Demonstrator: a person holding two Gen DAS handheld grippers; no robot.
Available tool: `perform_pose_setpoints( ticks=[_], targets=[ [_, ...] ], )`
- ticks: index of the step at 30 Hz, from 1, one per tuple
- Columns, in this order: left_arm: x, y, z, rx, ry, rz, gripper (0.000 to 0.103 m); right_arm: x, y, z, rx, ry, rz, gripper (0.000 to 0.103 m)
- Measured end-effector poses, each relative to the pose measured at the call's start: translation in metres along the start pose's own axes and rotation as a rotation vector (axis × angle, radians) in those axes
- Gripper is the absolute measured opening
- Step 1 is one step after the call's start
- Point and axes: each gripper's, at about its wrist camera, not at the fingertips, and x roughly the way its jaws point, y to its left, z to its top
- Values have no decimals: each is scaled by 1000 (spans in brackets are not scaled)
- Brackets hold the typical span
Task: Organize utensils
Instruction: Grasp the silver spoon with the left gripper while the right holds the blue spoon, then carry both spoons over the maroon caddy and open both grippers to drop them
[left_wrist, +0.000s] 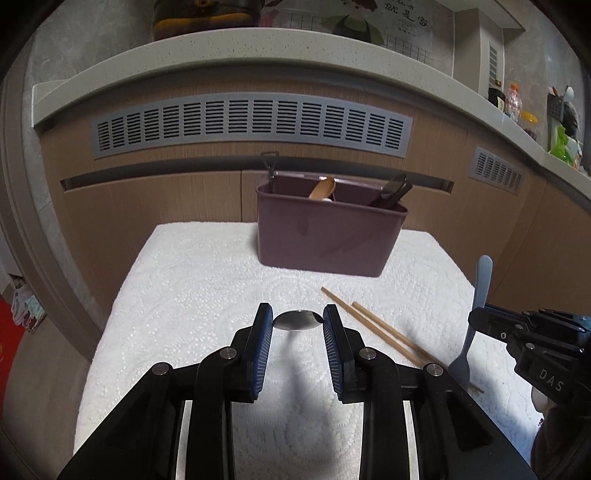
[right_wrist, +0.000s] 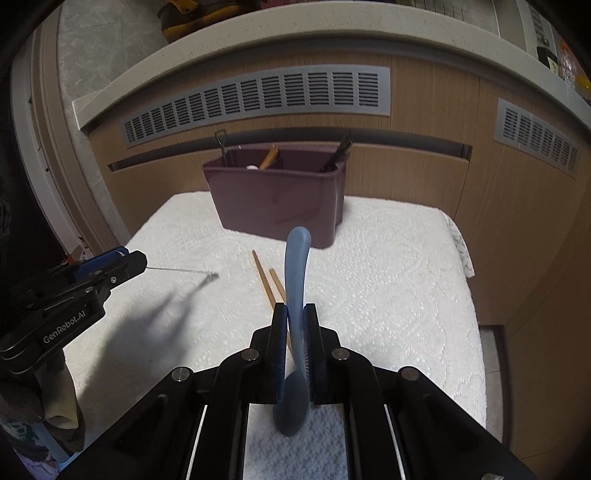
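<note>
My left gripper (left_wrist: 297, 314) is shut on the bowl of a metal spoon (left_wrist: 297, 320), lifted above the white cloth. In the right wrist view the left gripper (right_wrist: 133, 260) shows at the left, with the spoon's thin handle (right_wrist: 184, 272) sticking out level. My right gripper (right_wrist: 295, 310) is shut on a blue fork (right_wrist: 295, 266), handle pointing up. The left wrist view shows the right gripper (left_wrist: 480, 317) gripping the fork (left_wrist: 482, 280) with its tines down. A purple utensil caddy (left_wrist: 328, 236) (right_wrist: 277, 199) stands at the back of the cloth. Two wooden chopsticks (left_wrist: 369, 325) (right_wrist: 267, 286) lie between caddy and grippers.
The caddy's compartments hold a wooden spoon (left_wrist: 322, 188) and black utensils (left_wrist: 393, 192). The white lace cloth (left_wrist: 192, 280) covers a small table set against wooden cabinet fronts with grey vents (left_wrist: 251, 123). A counter ledge with bottles (left_wrist: 513, 99) runs above.
</note>
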Motion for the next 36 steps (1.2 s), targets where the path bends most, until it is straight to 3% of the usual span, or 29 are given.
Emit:
perform_pose_setpoints(
  ticks=[23, 28, 33, 36],
  targets=[
    [-16, 3, 28, -5, -57, -37, 29, -19, -4, 31, 17, -78, 30, 4],
    [-37, -8, 90, 65, -160, -56, 29, -45, -3, 72, -25, -177, -5, 4],
    [-41, -13, 164, 101, -250, -70, 29, -79, -3, 146, -69, -321, -29, 4],
    [-31, -15, 195, 115, -272, -82, 29, -73, -3, 181, -90, -345, -43, 4]
  ],
)
